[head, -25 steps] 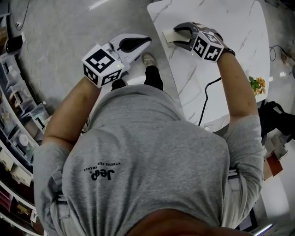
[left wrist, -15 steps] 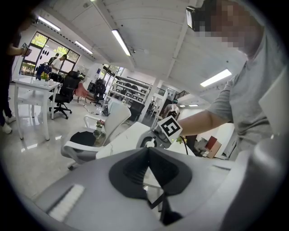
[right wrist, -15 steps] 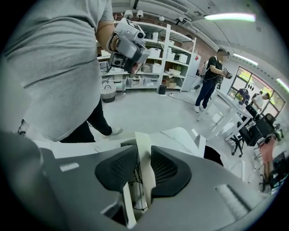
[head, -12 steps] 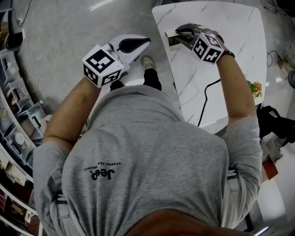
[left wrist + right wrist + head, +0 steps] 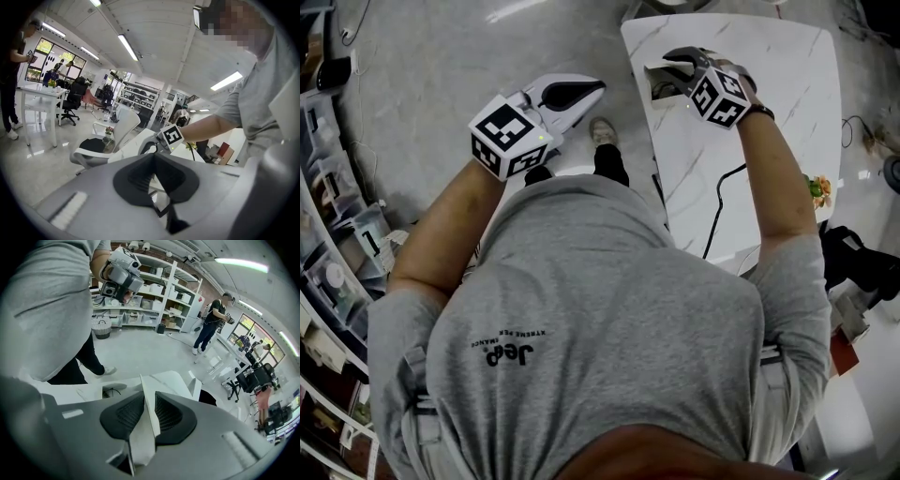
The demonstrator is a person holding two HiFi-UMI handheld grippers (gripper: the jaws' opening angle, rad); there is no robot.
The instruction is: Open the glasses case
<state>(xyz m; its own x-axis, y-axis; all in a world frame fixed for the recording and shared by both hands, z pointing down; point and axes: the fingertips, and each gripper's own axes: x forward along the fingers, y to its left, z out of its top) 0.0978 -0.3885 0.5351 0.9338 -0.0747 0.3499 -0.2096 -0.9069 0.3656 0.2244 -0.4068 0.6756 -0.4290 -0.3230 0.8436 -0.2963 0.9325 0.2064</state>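
The white glasses case [image 5: 657,82] lies at the near left corner of the marble table [image 5: 769,112]. My right gripper [image 5: 667,60] points steeply down at it, jaws still closing. In the right gripper view a thin white flap of the case [image 5: 147,397] stands edge-on between the dark pads [image 5: 125,416], which press on it. My left gripper [image 5: 598,87] hangs over the floor left of the table, jaws together with nothing in them. In the left gripper view [image 5: 152,176] it looks across at the right gripper [image 5: 151,148] at the table's edge.
A black cable [image 5: 717,202] runs across the table toward the person, and a small plant [image 5: 818,183] sits at its right edge. Shelving with bins [image 5: 337,234] lines the left. A white chair [image 5: 112,136] stands beyond the table; other people stand far off.
The right gripper's jaws have closed onto the case's flap. Both hands and the table have slid a little to the right in the head view.
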